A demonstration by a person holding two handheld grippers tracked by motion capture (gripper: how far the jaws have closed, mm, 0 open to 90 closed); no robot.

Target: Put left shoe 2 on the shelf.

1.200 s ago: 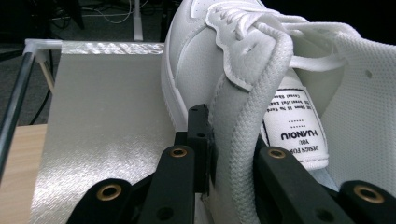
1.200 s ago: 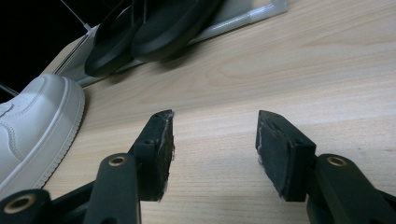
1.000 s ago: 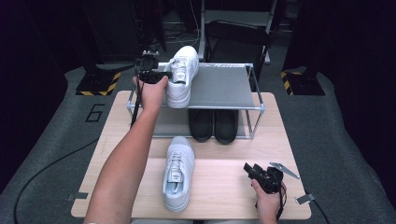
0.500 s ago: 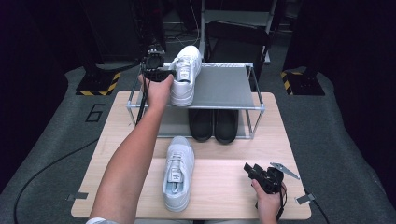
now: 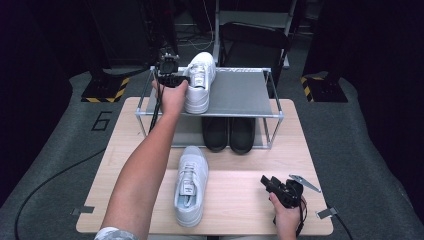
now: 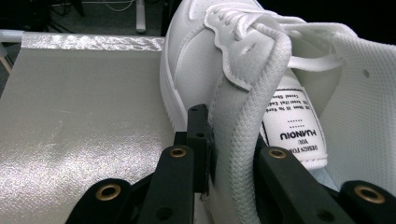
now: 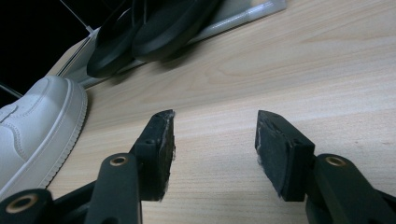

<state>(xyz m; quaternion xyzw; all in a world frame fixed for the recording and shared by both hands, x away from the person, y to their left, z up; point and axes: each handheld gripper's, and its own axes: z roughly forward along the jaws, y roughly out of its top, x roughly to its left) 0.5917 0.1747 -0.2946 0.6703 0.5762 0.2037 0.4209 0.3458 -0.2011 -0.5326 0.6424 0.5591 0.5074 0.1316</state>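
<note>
Sneaker (image 5: 199,82) in white sits on the top shelf of a metal rack (image 5: 240,95), at its left end, toe pointing away from us. We see the left gripper (image 5: 172,80) at the shoe's near left side, and its own camera shows the jaws clenched on the padded collar (image 6: 243,140), one jaw outside the shoe and one inside by the tongue label (image 6: 294,130). The silver shelf surface (image 6: 79,102) stretches off to the left of that shoe. A second white sneaker (image 5: 191,184) lies on the table (image 5: 240,200) in front of the rack, toe also away from us. A pair of black shoes (image 5: 229,134) stands on the rack's lower level. We find the right gripper (image 5: 272,184) low over the table near its front right corner, jaws released with bare wood between them, well apart from both sneakers.
</note>
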